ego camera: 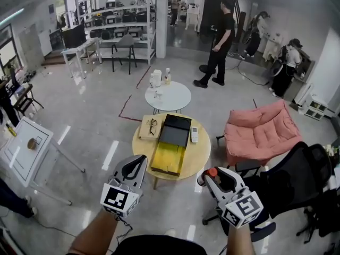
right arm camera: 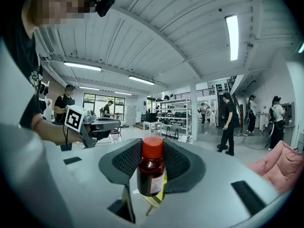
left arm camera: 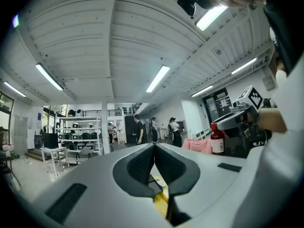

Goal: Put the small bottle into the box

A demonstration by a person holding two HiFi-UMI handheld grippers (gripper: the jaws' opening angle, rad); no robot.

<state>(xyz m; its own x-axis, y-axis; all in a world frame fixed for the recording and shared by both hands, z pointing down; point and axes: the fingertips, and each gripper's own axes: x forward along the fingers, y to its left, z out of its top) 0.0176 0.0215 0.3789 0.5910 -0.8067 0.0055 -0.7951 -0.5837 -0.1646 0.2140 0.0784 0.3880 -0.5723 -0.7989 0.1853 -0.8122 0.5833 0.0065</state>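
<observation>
I am holding the small bottle [right arm camera: 151, 172] in the right tongs [ego camera: 206, 177]. The two pads are squeezing its dark red body from both sides, and its red cap is poking up above them. The bottle is standing up straight in the air, close to me and well apart from the box [ego camera: 170, 155]. The box is lying open on the round wooden table [ego camera: 203, 155] ahead, with its black lid folded back and its yellow inside showing. The left tongs [ego camera: 140, 160] are pinched together with nothing in them, and they are hanging in the air beside the right ones. I am thinking the job now is to bring the bottle over the yellow part of the box. To do that well, I should be squeezing firmly so the smooth bottle is not slipping, and holding it upright. I should be going over the near edge of the box without bumping it, then lowering the bottle right to the bottom before letting go, so it is not tipping over. The left tongs should be kept out of the way. Now I am counting: one small bottle, one box and two tongs. There are two round tables, the wooden one and a white table [ego camera: 178, 97] behind it. There is one white remote [ego camera: 194, 135] and one pair of glasses [ego camera: 151, 125] beside the box, and one pink chair [ego camera: 260, 132].
</observation>
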